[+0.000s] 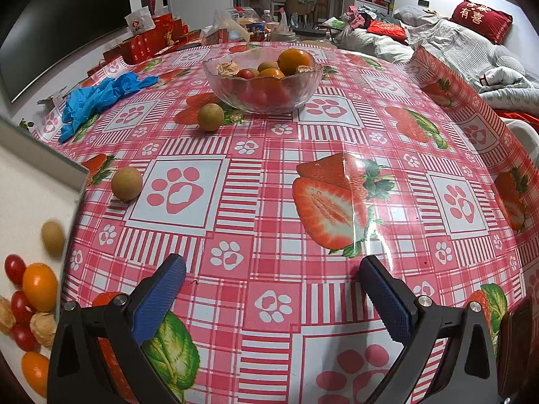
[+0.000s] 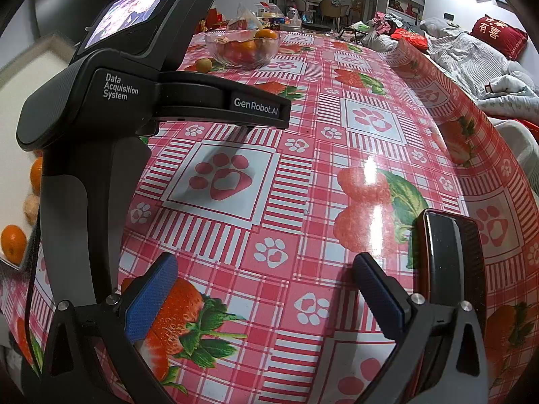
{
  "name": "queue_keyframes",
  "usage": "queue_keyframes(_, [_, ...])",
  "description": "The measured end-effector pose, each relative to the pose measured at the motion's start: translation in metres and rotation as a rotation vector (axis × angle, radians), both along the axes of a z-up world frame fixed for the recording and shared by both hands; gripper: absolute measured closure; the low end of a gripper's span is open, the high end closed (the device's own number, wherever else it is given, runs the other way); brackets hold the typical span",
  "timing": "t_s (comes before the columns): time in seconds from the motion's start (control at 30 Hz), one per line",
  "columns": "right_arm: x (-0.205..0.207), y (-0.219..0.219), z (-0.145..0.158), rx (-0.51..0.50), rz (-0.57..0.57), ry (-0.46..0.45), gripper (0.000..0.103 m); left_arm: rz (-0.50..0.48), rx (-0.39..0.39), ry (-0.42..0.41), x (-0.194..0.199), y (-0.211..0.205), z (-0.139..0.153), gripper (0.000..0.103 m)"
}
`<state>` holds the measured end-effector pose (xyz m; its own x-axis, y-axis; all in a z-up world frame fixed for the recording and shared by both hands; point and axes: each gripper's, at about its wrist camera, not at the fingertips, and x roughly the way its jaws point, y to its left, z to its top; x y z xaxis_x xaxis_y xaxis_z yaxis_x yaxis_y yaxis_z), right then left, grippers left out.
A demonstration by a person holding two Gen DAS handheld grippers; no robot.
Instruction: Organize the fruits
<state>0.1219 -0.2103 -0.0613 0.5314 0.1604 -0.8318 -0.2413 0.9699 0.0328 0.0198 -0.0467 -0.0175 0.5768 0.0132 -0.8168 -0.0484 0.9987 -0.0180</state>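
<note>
Both grippers — left (image 1: 271,298), right (image 2: 266,298) — fingers wide, empty, above the tablecloth (image 1: 269,202).

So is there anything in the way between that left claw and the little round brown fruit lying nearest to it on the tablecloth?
Nothing visible. The left gripper is open and empty, and only bare tablecloth lies between it and the nearest brown fruit, ahead and to its left. The white tray sits just beside that fruit, not across the path.

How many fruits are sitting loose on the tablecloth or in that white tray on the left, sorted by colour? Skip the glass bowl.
From the left gripper's camera:
Tan-brown round fruits: 3, two on the cloth, one blurred in the white tray
Orange: 2
Small red: 3
Papery beige husks: 2
Total: 10
</note>
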Motion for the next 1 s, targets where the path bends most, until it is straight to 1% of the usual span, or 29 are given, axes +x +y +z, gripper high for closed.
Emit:
queue_keyframes(0.6, [0.0,0.0,0.0,0.003,0.002,-0.001,0.0,0.0,-0.001,0.0,-0.002,0.002,0.002,0.0])
queue_keyframes(0.7, [0.0,0.0,0.0,0.003,0.002,-0.001,0.0,-0.001,-0.001,0.0,0.0,0.0,0.001,0.0])
queue_keyframes(0.73, [0.0,0.0,0.0,0.003,0.003,-0.001,0.0,-0.001,-0.003,0.0,0.009,-0.006,-0.005,0.0])
queue_keyframes(1.0, [0.001,0.0,0.0,0.004,0.003,-0.002,0.0,-0.001,-0.003,0.0,0.009,-0.005,-0.005,0.0])
